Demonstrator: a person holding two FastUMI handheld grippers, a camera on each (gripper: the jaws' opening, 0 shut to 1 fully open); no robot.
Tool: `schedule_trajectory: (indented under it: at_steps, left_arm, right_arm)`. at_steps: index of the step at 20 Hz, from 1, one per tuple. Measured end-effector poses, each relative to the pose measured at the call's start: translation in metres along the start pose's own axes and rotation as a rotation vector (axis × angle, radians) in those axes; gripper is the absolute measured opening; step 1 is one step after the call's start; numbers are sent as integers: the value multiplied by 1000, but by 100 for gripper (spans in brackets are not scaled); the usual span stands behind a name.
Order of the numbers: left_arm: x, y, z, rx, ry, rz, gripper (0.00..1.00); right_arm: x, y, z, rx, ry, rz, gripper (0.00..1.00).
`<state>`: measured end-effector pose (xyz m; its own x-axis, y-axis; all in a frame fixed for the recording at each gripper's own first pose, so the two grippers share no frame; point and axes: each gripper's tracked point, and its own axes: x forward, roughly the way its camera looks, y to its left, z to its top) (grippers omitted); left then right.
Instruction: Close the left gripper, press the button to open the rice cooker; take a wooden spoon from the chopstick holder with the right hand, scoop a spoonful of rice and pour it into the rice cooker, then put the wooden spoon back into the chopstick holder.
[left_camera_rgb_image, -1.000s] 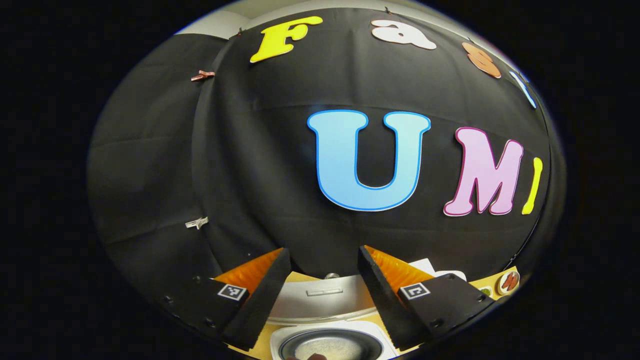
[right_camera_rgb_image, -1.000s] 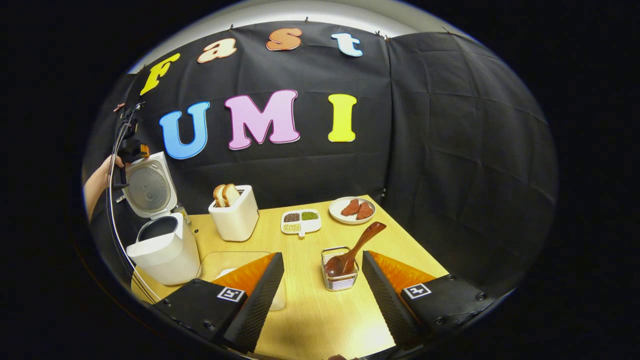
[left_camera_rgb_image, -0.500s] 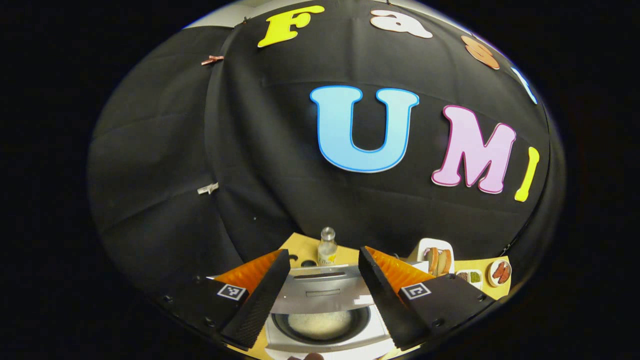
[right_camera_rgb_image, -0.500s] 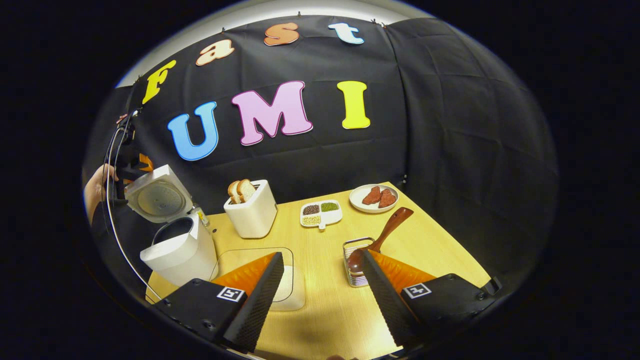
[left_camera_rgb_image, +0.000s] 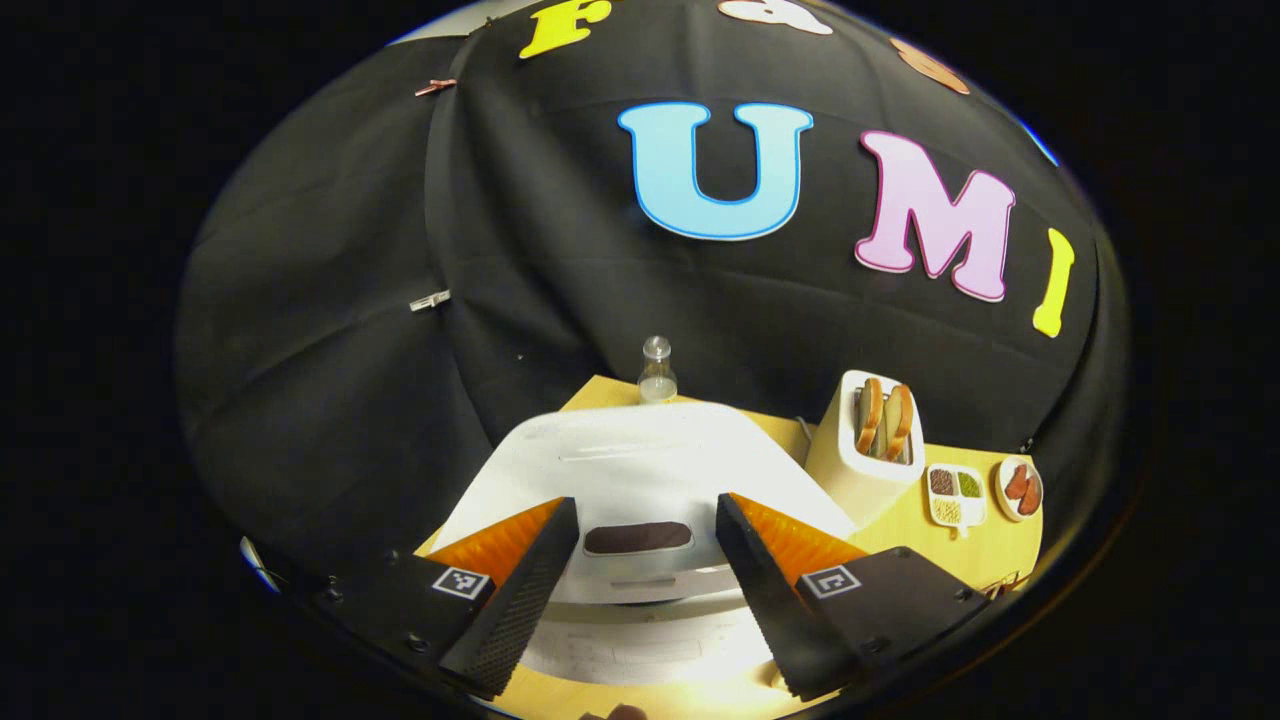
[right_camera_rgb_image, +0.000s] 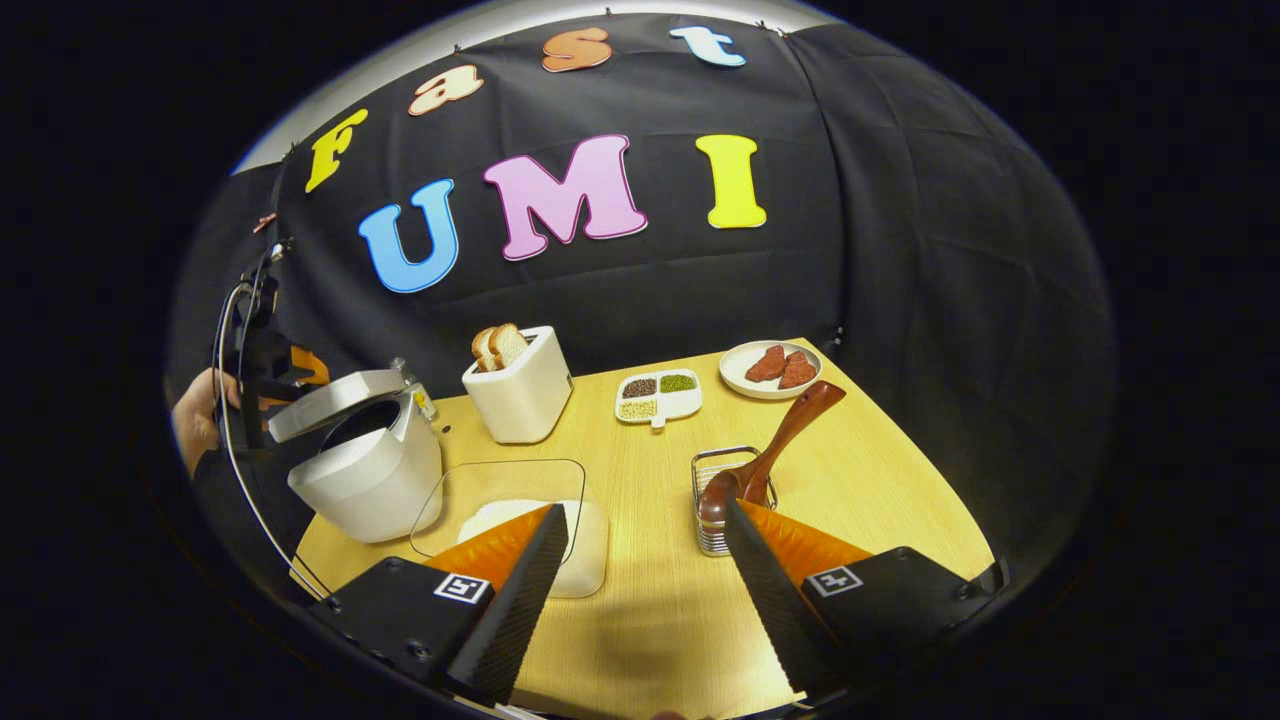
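The rice cooker (right_camera_rgb_image: 368, 470) stands at the counter's (right_camera_rgb_image: 650, 620) left edge, its lid (right_camera_rgb_image: 335, 403) tilted low over the pot with a gap showing. The left gripper (left_camera_rgb_image: 640, 590) hangs just above that lid, fingers spread wide and holding nothing; a hand (right_camera_rgb_image: 195, 425) grips it from the far left. The right gripper (right_camera_rgb_image: 640, 600) is likewise wide open and empty, above the near counter, with the wooden spoon (right_camera_rgb_image: 770, 455) leaning in the chopstick holder (right_camera_rgb_image: 728, 500) just beyond its right finger.
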<state>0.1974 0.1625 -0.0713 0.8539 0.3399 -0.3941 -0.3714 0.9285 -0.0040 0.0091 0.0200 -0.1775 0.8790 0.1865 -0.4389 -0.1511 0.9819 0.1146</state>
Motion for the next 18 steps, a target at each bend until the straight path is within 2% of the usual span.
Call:
schedule_trajectory:
  at_steps: [7, 18]
  left_arm:
    - [13, -6, -50, 5, 50, -1, 99]
    - [14, -7, -57, 22, 66, -18, 100]
  right_arm:
    - [0, -10, -7, -15, 17, 9, 99]
    - [-5, -4, -15, -33, 26, 12, 99]
